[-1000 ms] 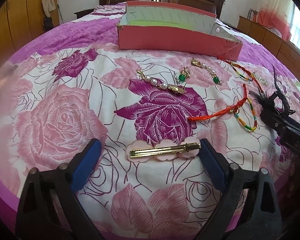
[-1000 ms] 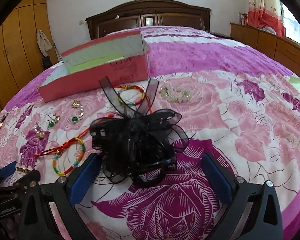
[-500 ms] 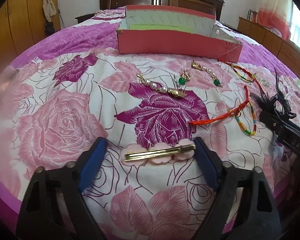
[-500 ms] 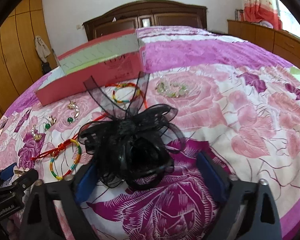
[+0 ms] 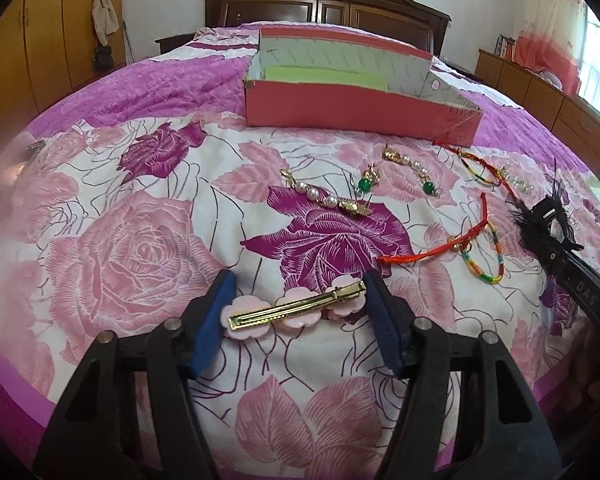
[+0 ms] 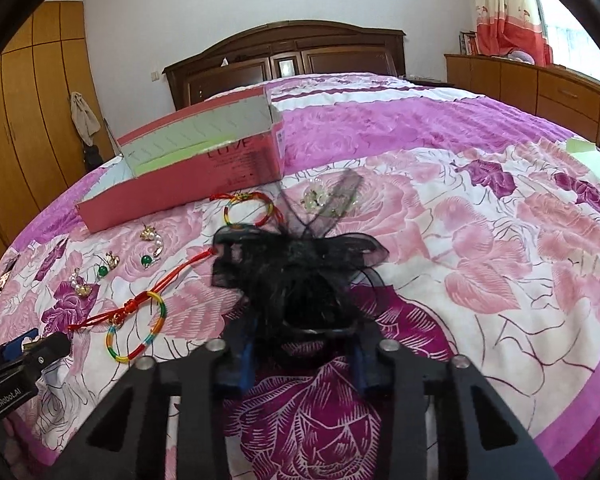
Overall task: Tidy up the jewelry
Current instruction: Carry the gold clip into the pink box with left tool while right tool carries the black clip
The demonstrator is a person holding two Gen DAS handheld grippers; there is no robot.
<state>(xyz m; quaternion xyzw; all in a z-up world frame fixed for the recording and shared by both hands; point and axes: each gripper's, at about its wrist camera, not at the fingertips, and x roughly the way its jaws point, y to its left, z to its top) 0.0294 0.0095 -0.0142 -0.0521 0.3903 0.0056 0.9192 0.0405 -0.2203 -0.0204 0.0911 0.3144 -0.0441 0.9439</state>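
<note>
Covering nearly everything in sight, the bed (image 5: 112, 248) with its rose-printed spread serves as the sorting surface. At its far side sits the box (image 5: 356, 108), red, open-topped, apparently the place the pieces are meant to go. Between box and near edge the jewelry lies spread out singly, so each piece can be taken alone.

Largest of them is the bow (image 6: 300, 268), a black gauze hair piece. The right tool (image 6: 304, 356) has just been closing on it and now grips its lower part, pads pressed into the gauze; it looks ready to lift.

The left tool (image 5: 296, 316) has likewise been closing, along the length of the clip (image 5: 296, 310), a gold bar on pink petals lying flat on the bed. Its pads flank the two ends; the right one appears to touch, the left seems just short, so I judge the grip not yet made.

Beyond lie two bracelets (image 5: 484, 256) on red cord and pearl earrings (image 5: 328, 200), untouched.
</note>
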